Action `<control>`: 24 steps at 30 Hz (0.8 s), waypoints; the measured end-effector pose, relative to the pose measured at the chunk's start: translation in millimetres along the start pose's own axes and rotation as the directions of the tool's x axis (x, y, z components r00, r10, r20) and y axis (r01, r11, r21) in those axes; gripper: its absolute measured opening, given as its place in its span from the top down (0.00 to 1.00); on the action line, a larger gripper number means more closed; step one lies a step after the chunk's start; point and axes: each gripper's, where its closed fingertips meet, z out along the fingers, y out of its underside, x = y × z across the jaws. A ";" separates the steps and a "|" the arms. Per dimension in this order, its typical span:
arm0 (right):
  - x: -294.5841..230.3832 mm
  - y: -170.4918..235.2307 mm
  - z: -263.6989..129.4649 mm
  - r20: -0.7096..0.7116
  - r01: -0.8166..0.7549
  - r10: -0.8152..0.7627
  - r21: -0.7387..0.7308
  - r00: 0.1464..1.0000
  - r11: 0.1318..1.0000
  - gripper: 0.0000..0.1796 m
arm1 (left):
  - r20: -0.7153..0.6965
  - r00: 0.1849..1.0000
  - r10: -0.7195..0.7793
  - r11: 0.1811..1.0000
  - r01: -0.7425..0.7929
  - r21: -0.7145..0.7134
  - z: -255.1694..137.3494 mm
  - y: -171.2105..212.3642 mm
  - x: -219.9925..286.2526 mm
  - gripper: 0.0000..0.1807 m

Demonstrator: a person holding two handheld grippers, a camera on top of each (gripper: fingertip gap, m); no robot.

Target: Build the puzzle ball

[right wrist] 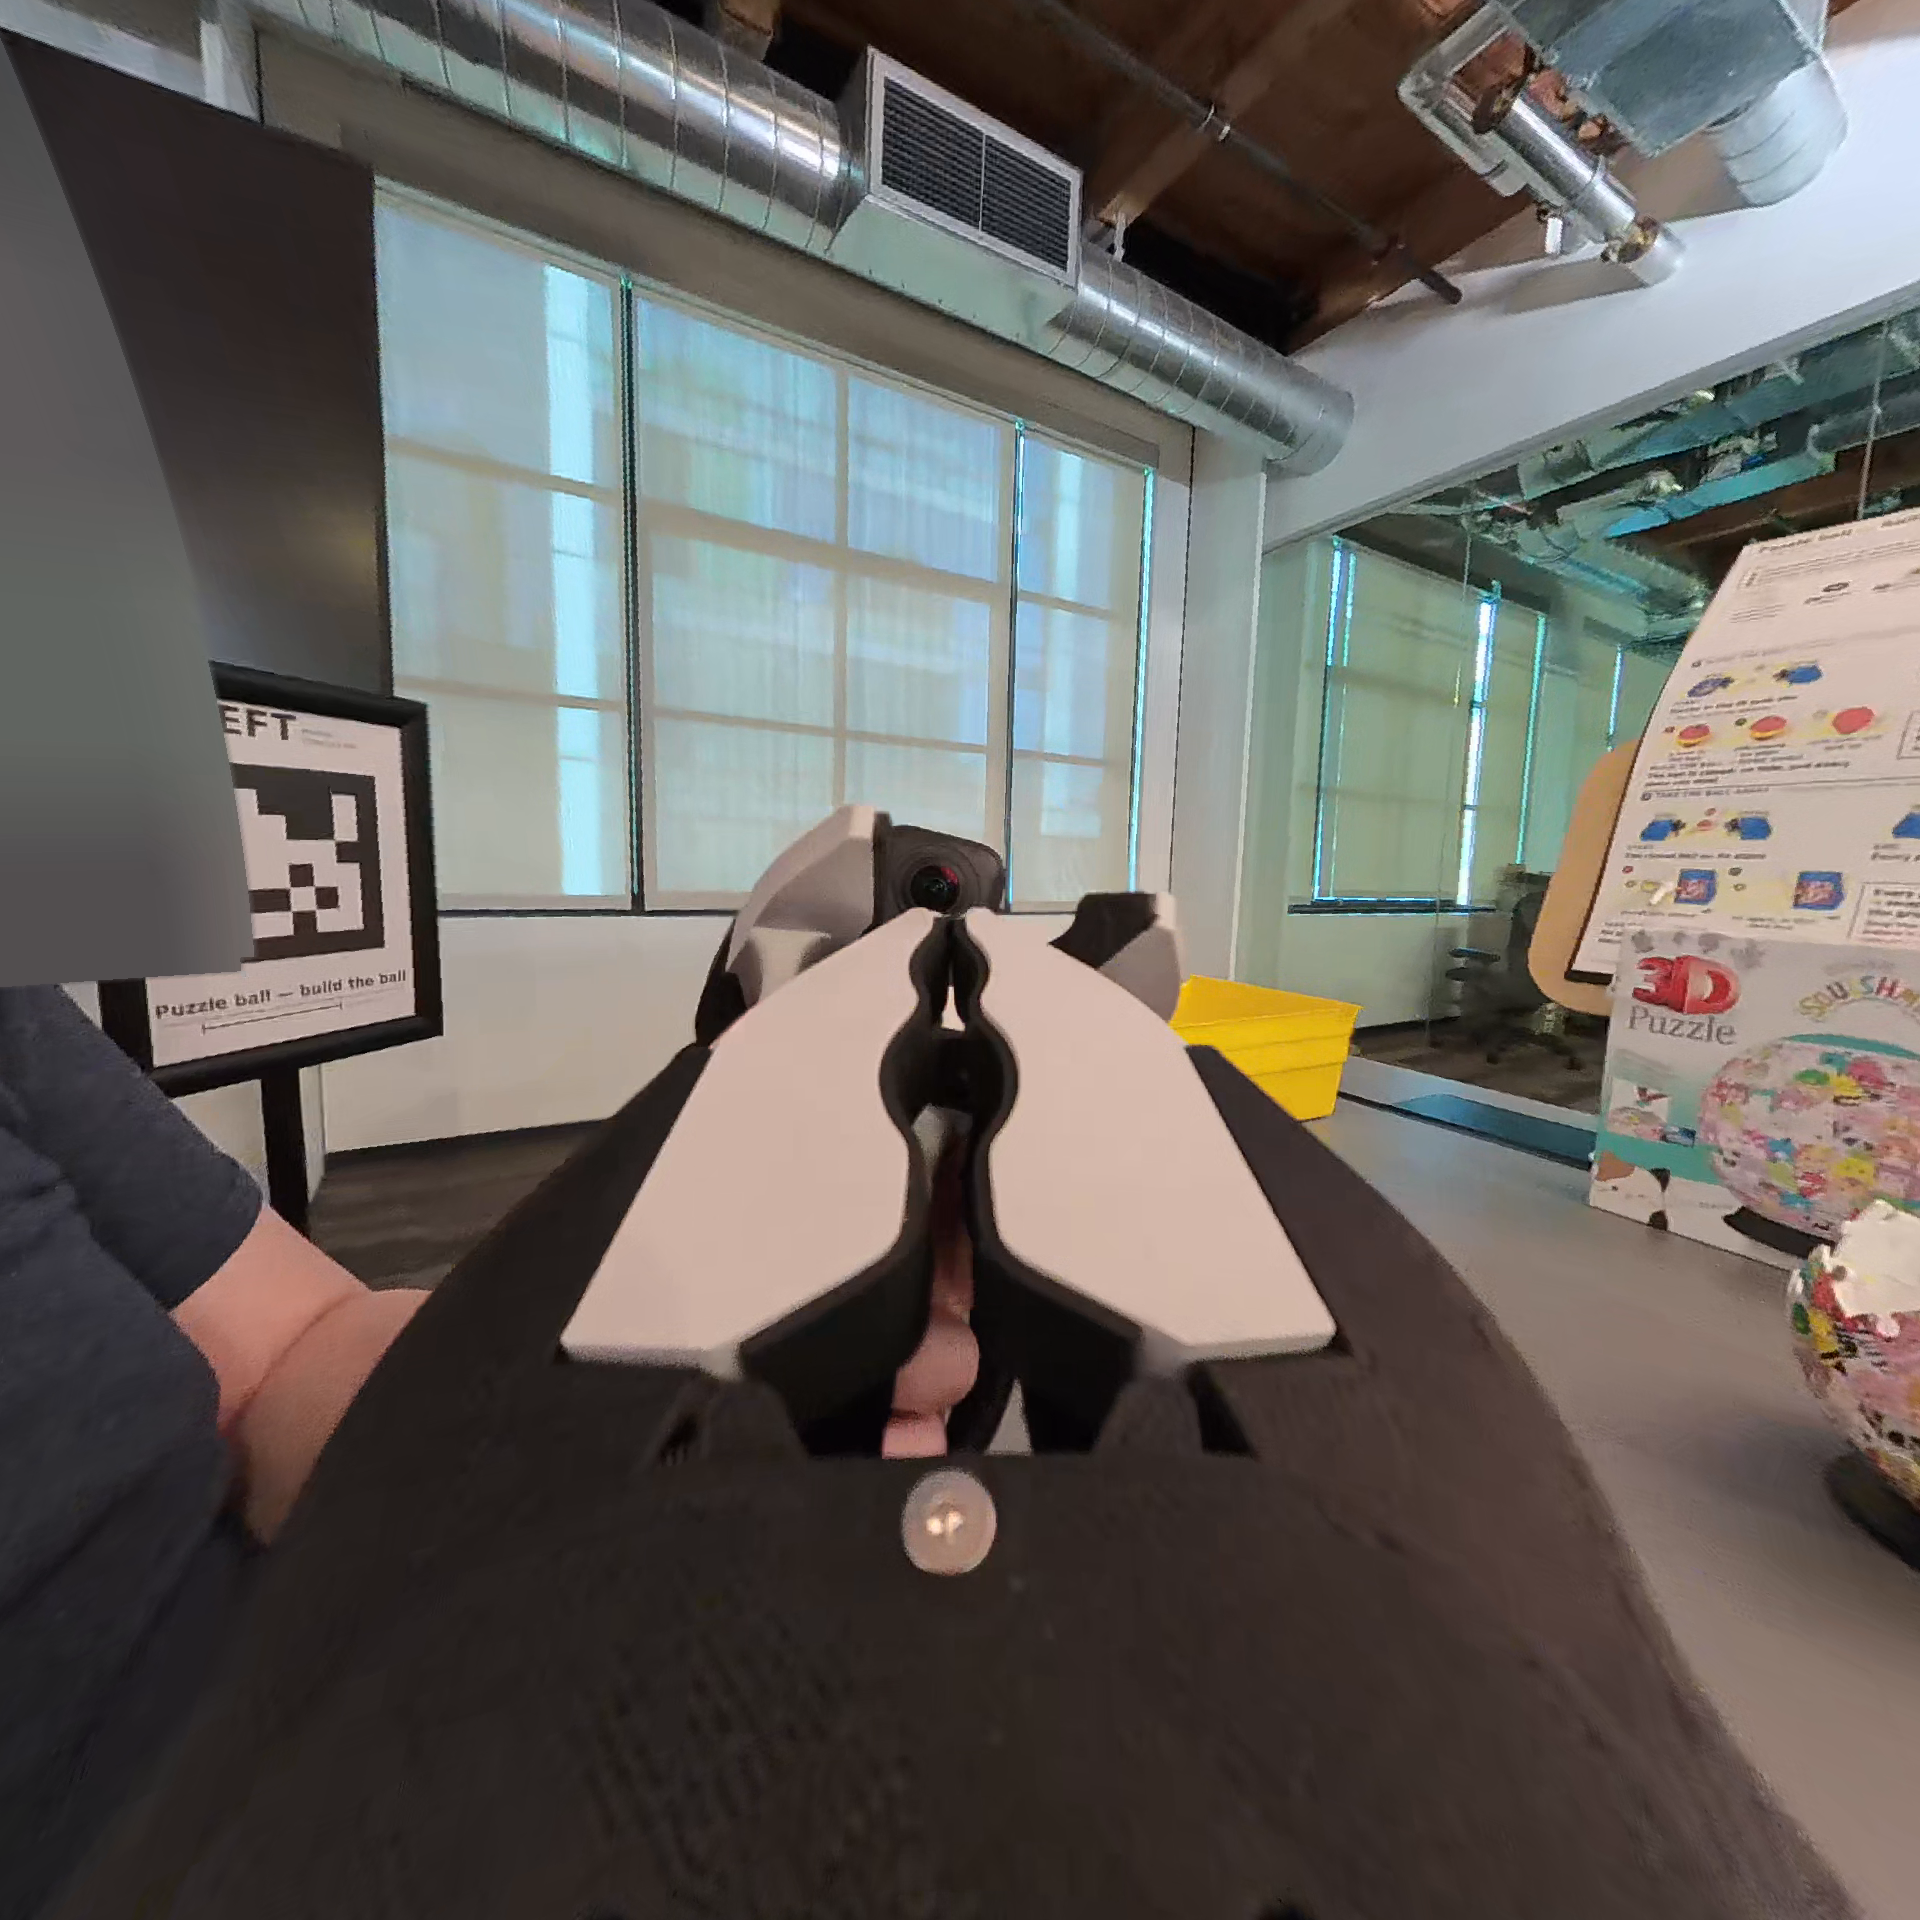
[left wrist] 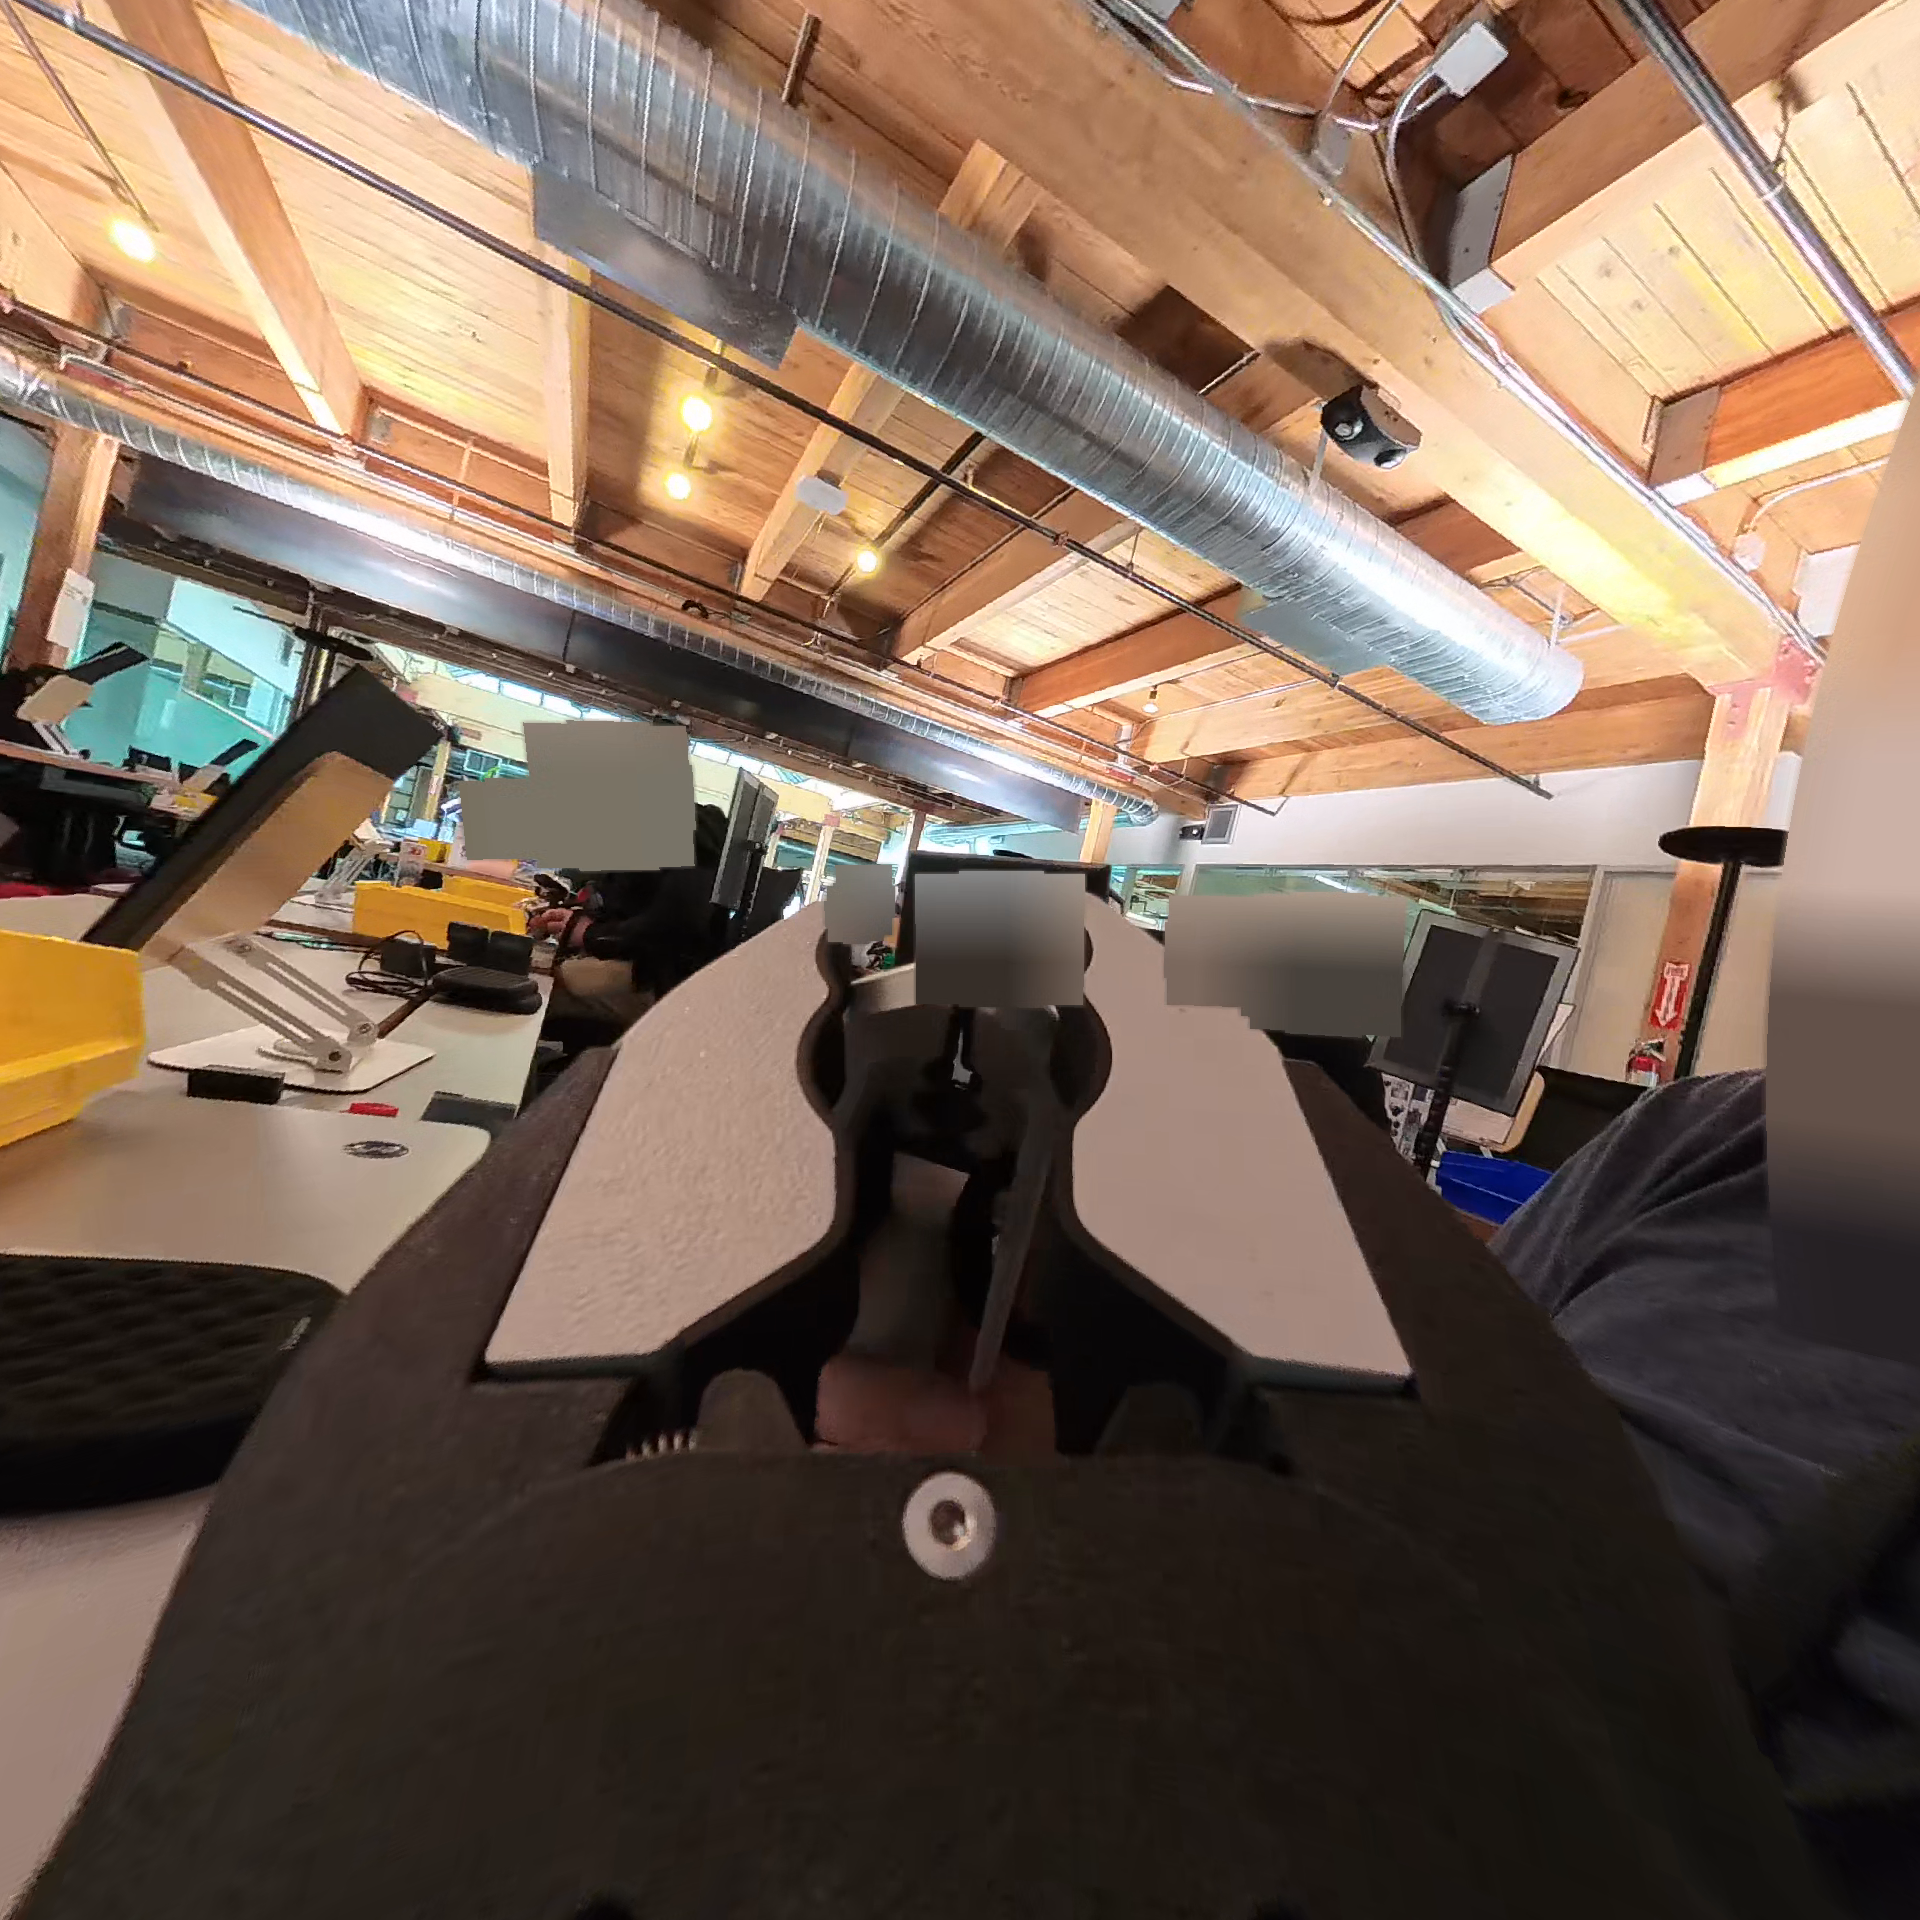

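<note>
Ball: the puzzle ball (right wrist: 1860,1340) sits at the right edge of the right wrist view, on a dark stand (right wrist: 1875,1496) on the grey table (right wrist: 1558,1299); only its left part shows.
Ball look: many-coloured printed pieces, with a white patch at the top where the surface is unfinished or bare.
Box: the puzzle box (right wrist: 1756,1091) stands upright just behind the ball, an instruction sheet (right wrist: 1787,748) propped above it.
Room: bare table lies between the ball and the right gripper (right wrist: 951,935); a yellow bin (right wrist: 1262,1039) sits farther back.
Right jaws: clenched, tips meeting, nothing held.
Left gripper: seen beyond the right one's tips, facing it; in its own view the left gripper (left wrist: 961,935) points up and away from the table.
Left jaws: released, a wide gap, nothing between them.
Left view only: a white table (left wrist: 239,1174) with a yellow bin (left wrist: 62,1018), a tilted stand (left wrist: 270,883) and a black mat (left wrist: 135,1361); wooden ceiling with ducts (left wrist: 935,395). The ball is outside this view.
Right view only: a framed marker sign (right wrist: 301,873) at left, windows (right wrist: 769,623) behind.
</note>
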 end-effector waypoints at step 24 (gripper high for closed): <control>1.5 35.6 -3.1 0.026 -0.171 0.170 0.065 0.985 0.983 1.00 | 0.148 0.989 -0.018 0.988 0.040 -0.147 -29.3 24.8 -18.8 0.80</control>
